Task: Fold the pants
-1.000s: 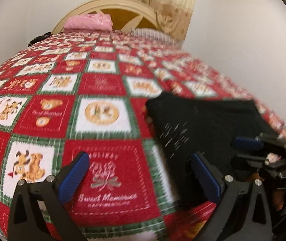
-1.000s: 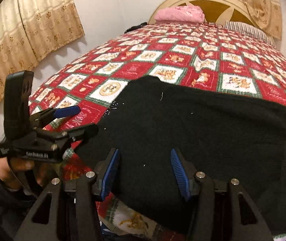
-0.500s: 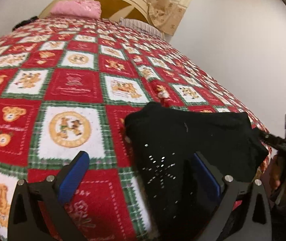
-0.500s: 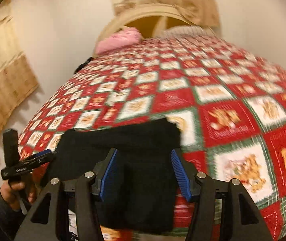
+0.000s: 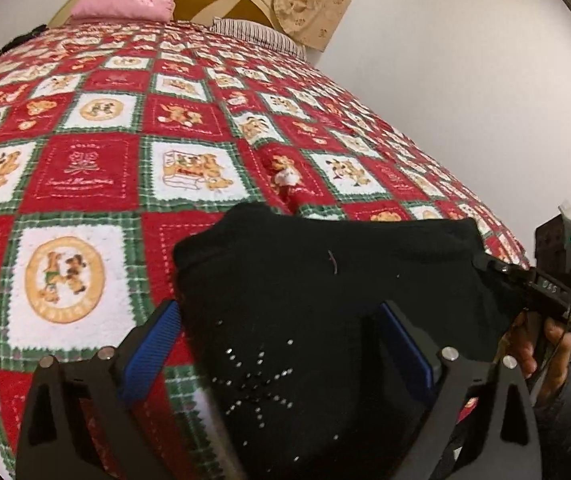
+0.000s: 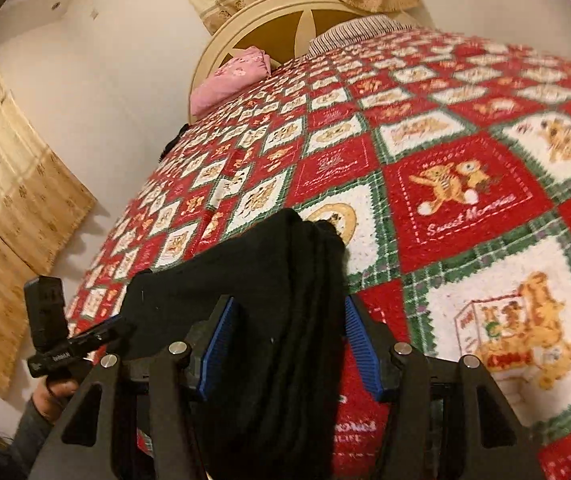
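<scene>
The black pants point(image 5: 325, 280) lie folded in a thick stack at the near edge of the bed, with a pattern of small studs facing up. My left gripper point(image 5: 281, 348) is open, its blue pads on either side of the stack's left end. My right gripper point(image 6: 291, 348) is open, its blue pads astride the stack's right end point(image 6: 297, 300), where the layered fold edges show. Each gripper also shows in the other's view: the right one point(image 5: 497, 272) at the pants' far corner, the left one point(image 6: 117, 332) at the opposite corner.
A red, green and white patchwork blanket point(image 5: 125, 152) covers the bed. A pink pillow point(image 5: 125, 2) and a striped pillow point(image 5: 257, 34) lie by the cream headboard point(image 6: 285, 16). White wall on the right, beige curtains point(image 6: 1, 200) on the left.
Both grippers have closed in on the two ends of the pants. The pants went from a wide spread to a narrower, thicker stack, and the views have swung round.
</scene>
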The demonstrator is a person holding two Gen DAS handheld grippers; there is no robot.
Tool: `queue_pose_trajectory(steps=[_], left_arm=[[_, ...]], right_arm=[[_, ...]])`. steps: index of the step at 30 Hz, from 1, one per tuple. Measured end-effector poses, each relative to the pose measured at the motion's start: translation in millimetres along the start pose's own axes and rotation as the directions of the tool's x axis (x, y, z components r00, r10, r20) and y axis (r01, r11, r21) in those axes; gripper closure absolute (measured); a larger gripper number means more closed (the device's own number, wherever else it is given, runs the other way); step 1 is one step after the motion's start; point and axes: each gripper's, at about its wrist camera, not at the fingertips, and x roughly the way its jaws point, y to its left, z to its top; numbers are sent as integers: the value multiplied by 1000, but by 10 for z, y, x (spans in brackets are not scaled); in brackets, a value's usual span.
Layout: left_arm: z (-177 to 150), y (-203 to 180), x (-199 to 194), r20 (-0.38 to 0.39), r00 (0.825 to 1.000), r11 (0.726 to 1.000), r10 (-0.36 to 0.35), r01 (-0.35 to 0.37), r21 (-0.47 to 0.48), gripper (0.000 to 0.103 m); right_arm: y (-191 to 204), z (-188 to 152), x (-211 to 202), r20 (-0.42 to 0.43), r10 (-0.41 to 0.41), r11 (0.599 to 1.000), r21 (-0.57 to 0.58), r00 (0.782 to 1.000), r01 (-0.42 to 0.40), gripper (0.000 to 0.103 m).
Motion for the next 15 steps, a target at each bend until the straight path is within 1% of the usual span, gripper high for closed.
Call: queue_pose_trajectory(steps=[2, 4, 5, 8, 11, 13, 14, 15], left_arm=[[19, 38, -4, -5, 1000, 1000, -18, 18, -26, 4], [6, 62, -34, -1, 1000, 999, -30, 30, -36, 7], [-1, 76, -42, 1, 999, 998, -38, 38, -42, 9], [0, 116, -44, 6, 998, 996, -68, 68, -66, 9], [16, 93, -18, 3, 998, 996, -67, 67, -61, 9], [20, 53, -15, 4, 999, 997, -54, 54, -46, 21], [17, 48, -24, 6, 998, 997, -55, 55, -44, 39], [17, 63, -29, 7, 998, 997, -63, 63, -49, 61]], right_arm=[[37, 2, 15, 3, -10, 1000, -11, 1000, 10, 46], [101, -10, 10, 5, -22, 999, -40, 1000, 23, 46], [107, -12, 2, 4, -16, 999, -43, 1000, 16, 46], [98, -11, -2, -7, -8, 999, -47, 1000, 8, 46], [100, -2, 42, -18, -21, 999, -48, 1000, 21, 46], [99, -2, 37, -13, -32, 998, -48, 999, 31, 51], [111, 0, 19, -8, -26, 999, -45, 1000, 26, 58], [131, 0, -8, -7, -2, 999, -38, 1000, 2, 69]])
